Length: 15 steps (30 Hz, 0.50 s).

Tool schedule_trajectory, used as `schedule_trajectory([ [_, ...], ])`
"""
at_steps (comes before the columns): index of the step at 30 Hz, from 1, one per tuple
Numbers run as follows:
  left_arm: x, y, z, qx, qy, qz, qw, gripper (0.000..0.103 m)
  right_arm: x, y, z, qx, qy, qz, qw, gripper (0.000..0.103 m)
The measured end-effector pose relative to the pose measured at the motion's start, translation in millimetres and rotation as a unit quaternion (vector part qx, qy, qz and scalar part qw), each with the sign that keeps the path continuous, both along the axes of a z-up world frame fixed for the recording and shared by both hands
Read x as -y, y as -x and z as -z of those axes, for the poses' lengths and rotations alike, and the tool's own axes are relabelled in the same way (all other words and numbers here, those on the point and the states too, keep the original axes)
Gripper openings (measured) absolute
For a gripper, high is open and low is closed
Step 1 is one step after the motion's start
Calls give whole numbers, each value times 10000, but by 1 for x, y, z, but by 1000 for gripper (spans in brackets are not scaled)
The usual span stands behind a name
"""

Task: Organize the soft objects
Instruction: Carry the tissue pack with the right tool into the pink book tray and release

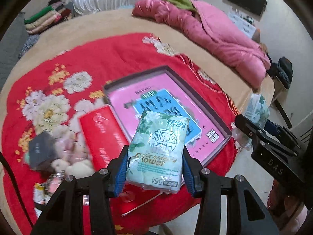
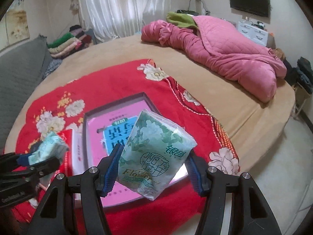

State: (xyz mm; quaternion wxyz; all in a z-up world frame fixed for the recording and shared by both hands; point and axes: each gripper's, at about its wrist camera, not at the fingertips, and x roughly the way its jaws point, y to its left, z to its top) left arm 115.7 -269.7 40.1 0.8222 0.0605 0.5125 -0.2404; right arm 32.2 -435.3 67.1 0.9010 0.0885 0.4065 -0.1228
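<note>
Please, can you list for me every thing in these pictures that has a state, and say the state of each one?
Left gripper: shut on a tissue pack.
Left tissue pack: held up between the fingers, sealed.
Right gripper: shut on a second tissue pack.
Right tissue pack: held up, tilted.
Pink tray: open, lying flat on the red blanket.
Red box: closed, beside the tray.
Pink quilt: bunched up, not folded.
Television: off.

Both tissue packs (image 1: 156,148) (image 2: 154,156) wear glossy, crinkled plastic film. The red blanket (image 1: 121,58) looks plush cloth, the pink quilt (image 2: 225,49) stitched fabric. The box tray (image 1: 207,107) looks like smooth card.
</note>
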Motion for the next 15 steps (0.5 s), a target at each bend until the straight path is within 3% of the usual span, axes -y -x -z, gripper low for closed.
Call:
schedule_trajectory([
  [15,53,-24,61,-359,-527,217,9977,49,20,-37,71,-1076,72,-552,9926,64],
])
